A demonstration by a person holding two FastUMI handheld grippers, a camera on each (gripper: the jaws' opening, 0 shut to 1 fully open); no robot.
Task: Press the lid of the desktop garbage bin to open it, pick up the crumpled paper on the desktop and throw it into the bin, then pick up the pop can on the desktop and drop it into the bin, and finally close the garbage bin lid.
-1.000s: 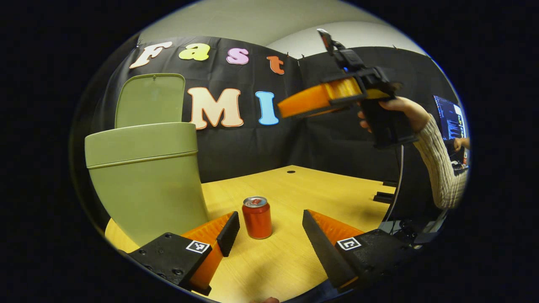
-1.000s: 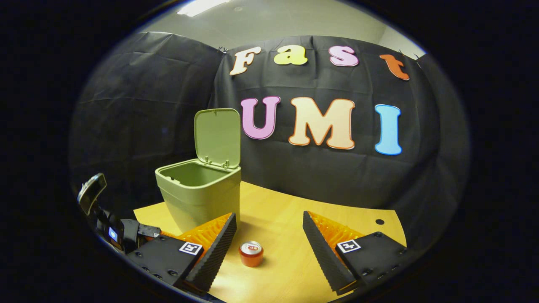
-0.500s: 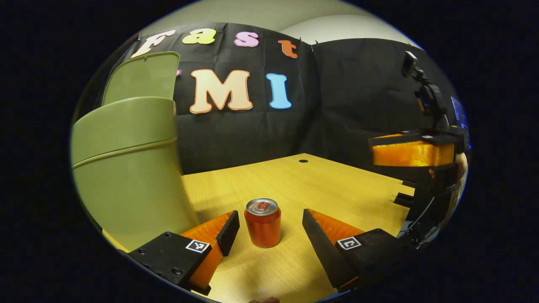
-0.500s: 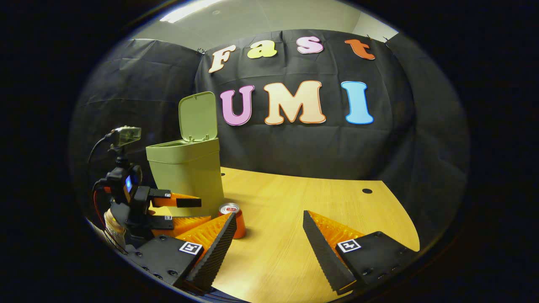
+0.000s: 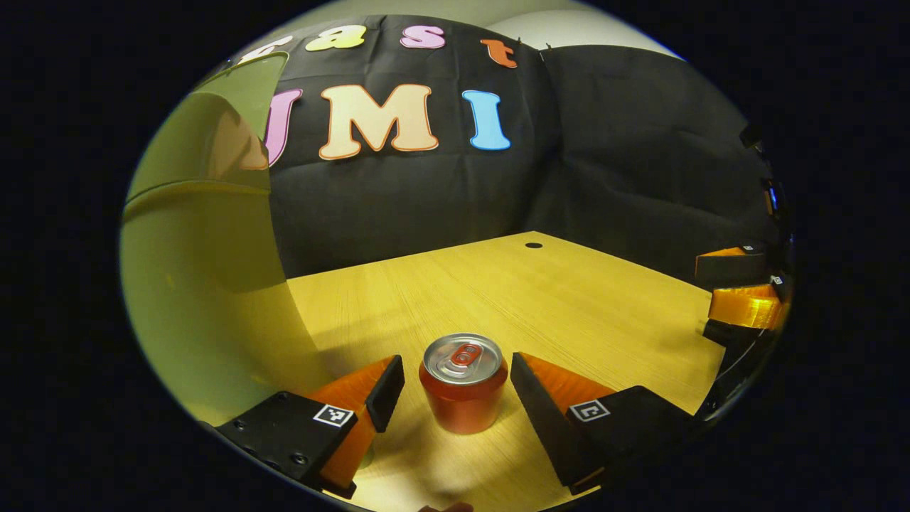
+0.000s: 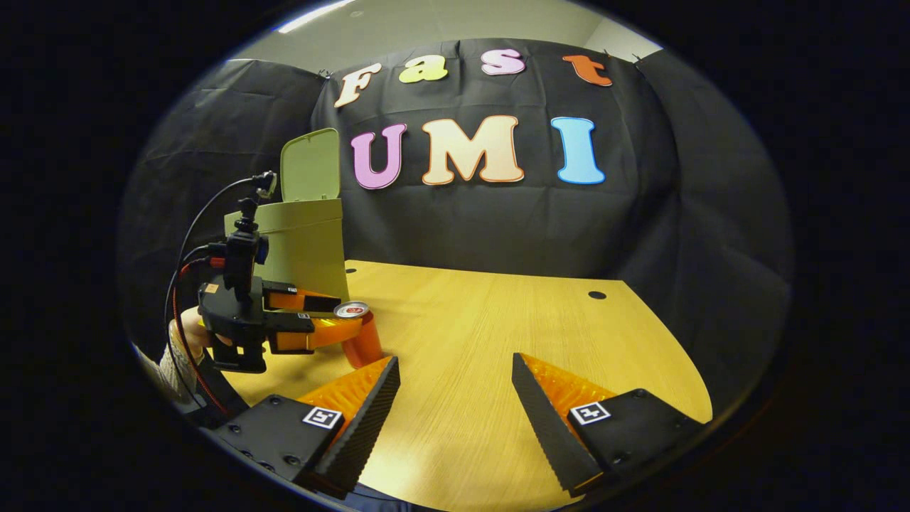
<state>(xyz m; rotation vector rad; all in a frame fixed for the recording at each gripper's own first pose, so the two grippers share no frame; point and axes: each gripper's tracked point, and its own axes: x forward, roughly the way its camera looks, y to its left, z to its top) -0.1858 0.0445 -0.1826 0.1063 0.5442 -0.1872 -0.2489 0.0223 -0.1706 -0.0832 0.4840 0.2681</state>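
Observation:
A red pop can [image 5: 463, 384] stands upright on the wooden table between the fingers of my left gripper [image 5: 455, 380], which is open, with a gap on both sides. The green bin [image 5: 199, 277] rises close on the left, its lid [image 6: 310, 165] standing up. In the right gripper view the bin [image 6: 306, 245] is at the far left of the table, and the left gripper [image 6: 334, 320] reaches around the can [image 6: 359, 334] beside it. My right gripper [image 6: 455, 398] hovers open over bare table with nothing between its fingers. It sits at the right edge of the left gripper view [image 5: 739, 284].
The wooden table [image 6: 512, 334] has a small round hole [image 6: 597, 294] near its far right corner. Black cloth walls close the booth behind and at both sides. A hand [image 6: 186, 331] holds the left gripper, with cables trailing from it.
My left gripper has moved forward, so the can now stands between its fingers. My right gripper has dropped low and drawn back to the right, away from the bin.

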